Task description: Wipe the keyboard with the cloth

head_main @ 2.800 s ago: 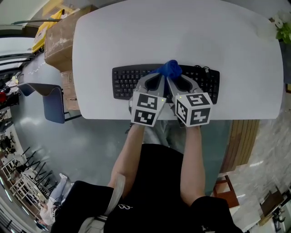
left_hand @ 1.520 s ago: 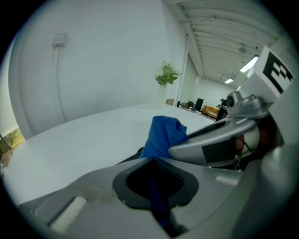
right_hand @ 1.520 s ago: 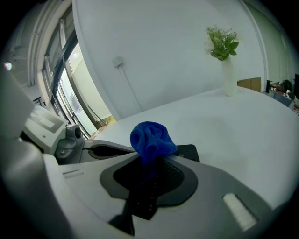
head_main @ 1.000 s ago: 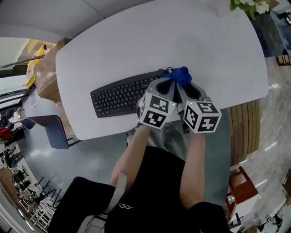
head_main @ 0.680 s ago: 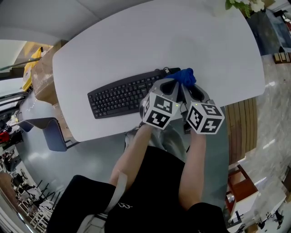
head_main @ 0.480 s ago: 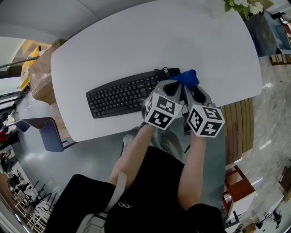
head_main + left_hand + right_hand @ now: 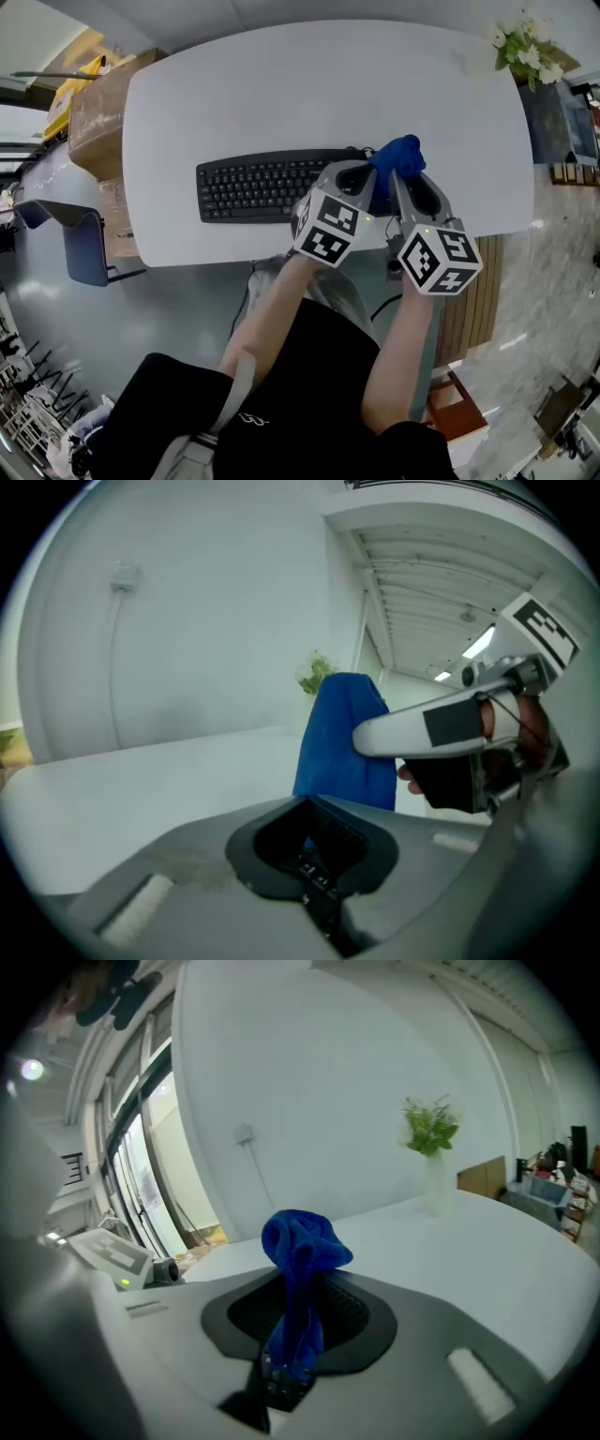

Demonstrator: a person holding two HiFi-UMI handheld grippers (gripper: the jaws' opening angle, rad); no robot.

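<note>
Side by side at the table's near edge, both tools point toward 12 o'clock. The right gripper pinches the blue cloth, which bunches up above its jaws. The left gripper has its jaws pressed together, with a sliver of the same cloth in their slot. The cloth sits over the 3 o'clock end of the black keyboard on the white table. A plant stands at 2 o'clock.

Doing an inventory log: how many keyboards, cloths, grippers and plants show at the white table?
keyboard: 1
cloth: 1
grippers (left gripper, right gripper): 2
plant: 1
Total: 5
</note>
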